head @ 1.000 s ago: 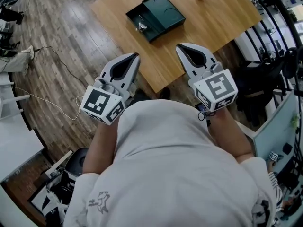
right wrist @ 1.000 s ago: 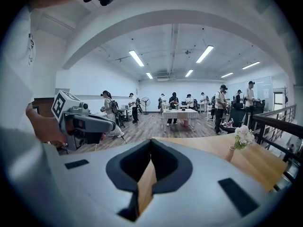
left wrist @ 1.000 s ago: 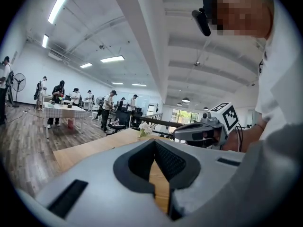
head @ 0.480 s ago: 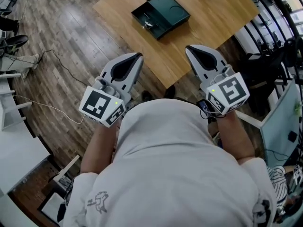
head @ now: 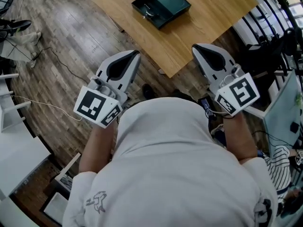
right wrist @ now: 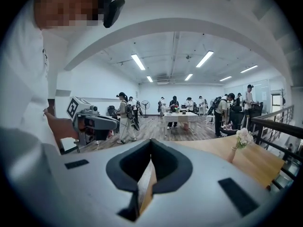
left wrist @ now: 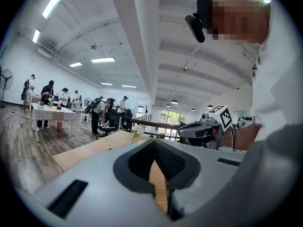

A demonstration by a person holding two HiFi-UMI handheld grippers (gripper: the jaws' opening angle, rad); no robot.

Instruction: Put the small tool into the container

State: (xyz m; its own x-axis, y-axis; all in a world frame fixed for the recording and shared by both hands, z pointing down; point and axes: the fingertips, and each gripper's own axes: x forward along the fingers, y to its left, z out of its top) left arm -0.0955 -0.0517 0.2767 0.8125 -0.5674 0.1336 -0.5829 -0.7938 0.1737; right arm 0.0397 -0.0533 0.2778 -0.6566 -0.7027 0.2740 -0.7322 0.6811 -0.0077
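Note:
The dark green container (head: 163,3) lies open on the wooden table (head: 213,18), far ahead of both grippers. A small metallic tool (head: 148,13) lies in its left compartment. My left gripper (head: 136,54) hangs over the floor near the table's corner, jaws together and empty. My right gripper (head: 194,47) is held over the table's near edge, shut with nothing in it. In the left gripper view the tips (left wrist: 154,142) meet, with the right gripper (left wrist: 202,130) beside them. The right gripper view shows its closed tips (right wrist: 150,141).
A white cable (head: 47,105) trails over the wooden floor at left. Desks, black railing and gear crowd the right side (head: 277,41). A small vase with flowers (right wrist: 242,143) stands on the table. Several people stand at tables in the background (right wrist: 182,109).
Both grippers have risen a little and drifted apart. The table and container have slid up in the head view, and the vase has left it. Both jaws remain closed.

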